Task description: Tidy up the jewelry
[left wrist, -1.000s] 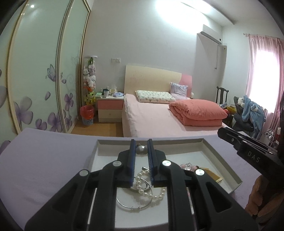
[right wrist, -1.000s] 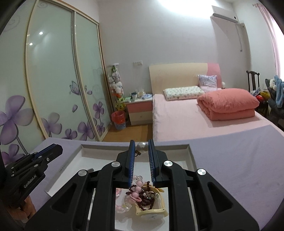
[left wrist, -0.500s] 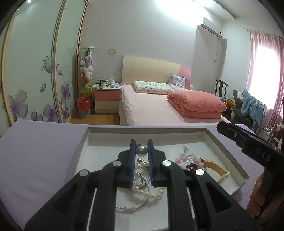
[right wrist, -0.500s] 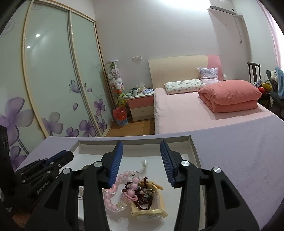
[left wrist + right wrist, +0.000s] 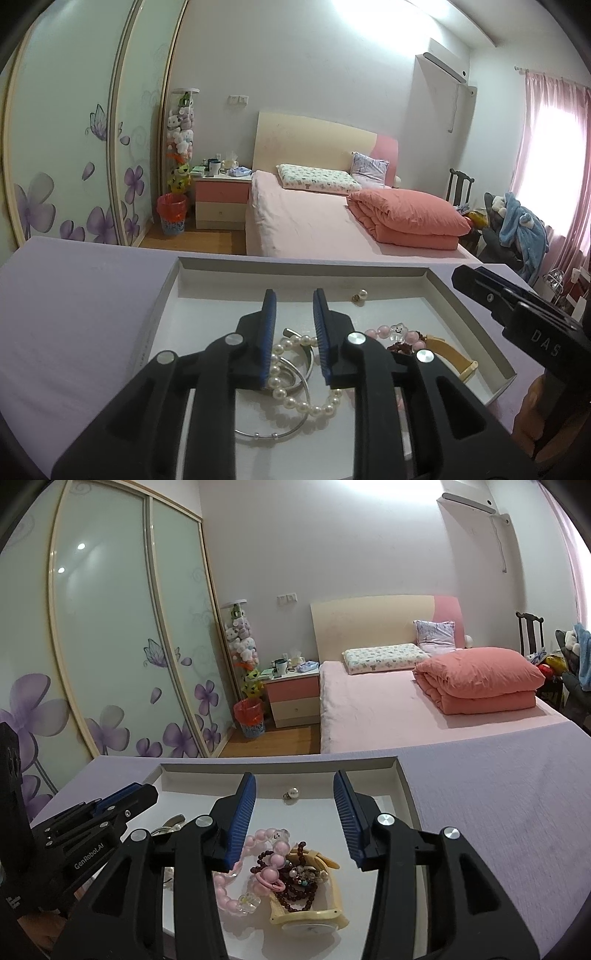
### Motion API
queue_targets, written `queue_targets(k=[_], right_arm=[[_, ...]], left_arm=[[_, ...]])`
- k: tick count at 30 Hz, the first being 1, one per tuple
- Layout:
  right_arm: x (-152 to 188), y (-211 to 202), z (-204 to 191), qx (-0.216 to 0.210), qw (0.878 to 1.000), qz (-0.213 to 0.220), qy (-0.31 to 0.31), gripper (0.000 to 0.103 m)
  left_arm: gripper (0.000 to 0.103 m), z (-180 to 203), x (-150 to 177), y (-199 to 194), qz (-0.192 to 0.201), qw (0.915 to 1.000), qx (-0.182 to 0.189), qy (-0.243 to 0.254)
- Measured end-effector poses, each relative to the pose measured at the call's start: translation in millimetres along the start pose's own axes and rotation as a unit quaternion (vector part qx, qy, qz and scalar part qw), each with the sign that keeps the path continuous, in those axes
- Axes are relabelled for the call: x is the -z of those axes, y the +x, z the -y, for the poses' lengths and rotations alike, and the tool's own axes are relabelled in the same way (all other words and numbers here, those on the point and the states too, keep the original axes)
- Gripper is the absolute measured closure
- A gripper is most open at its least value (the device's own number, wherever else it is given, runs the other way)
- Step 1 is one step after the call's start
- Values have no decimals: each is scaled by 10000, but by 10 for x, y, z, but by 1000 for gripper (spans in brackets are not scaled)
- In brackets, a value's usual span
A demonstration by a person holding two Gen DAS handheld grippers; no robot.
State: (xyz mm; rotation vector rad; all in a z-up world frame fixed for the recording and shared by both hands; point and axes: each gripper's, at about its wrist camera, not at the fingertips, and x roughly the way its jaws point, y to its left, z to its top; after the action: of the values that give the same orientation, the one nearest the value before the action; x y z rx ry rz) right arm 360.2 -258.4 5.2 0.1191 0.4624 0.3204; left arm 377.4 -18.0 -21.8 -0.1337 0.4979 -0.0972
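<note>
The left gripper (image 5: pixel 291 325) is held low over the near half of the tray (image 5: pixel 168 291), its blue-padded jaws parted by a narrow gap with nothing clamped between them. The right gripper (image 5: pixel 293 812) is held over the tray's near right part, its jaws spread wide and likewise empty. Both are pointed toward the tray's far edge. The left gripper is seen at the left edge of the right wrist view, and the right gripper (image 5: pixel 517 317) at the right edge of the left wrist view.
</note>
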Motion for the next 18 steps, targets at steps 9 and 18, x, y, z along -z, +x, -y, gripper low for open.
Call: queue_targets(k=[9, 18], right_arm=[[19, 1, 16, 5, 10000, -8, -25, 58], [-21, -272, -76, 8, 9997, 203, -152, 58]], left_arm=[[81, 7, -8, -23, 17, 10000, -65, 49], [81, -22, -113, -400, 247, 9995, -160, 67]])
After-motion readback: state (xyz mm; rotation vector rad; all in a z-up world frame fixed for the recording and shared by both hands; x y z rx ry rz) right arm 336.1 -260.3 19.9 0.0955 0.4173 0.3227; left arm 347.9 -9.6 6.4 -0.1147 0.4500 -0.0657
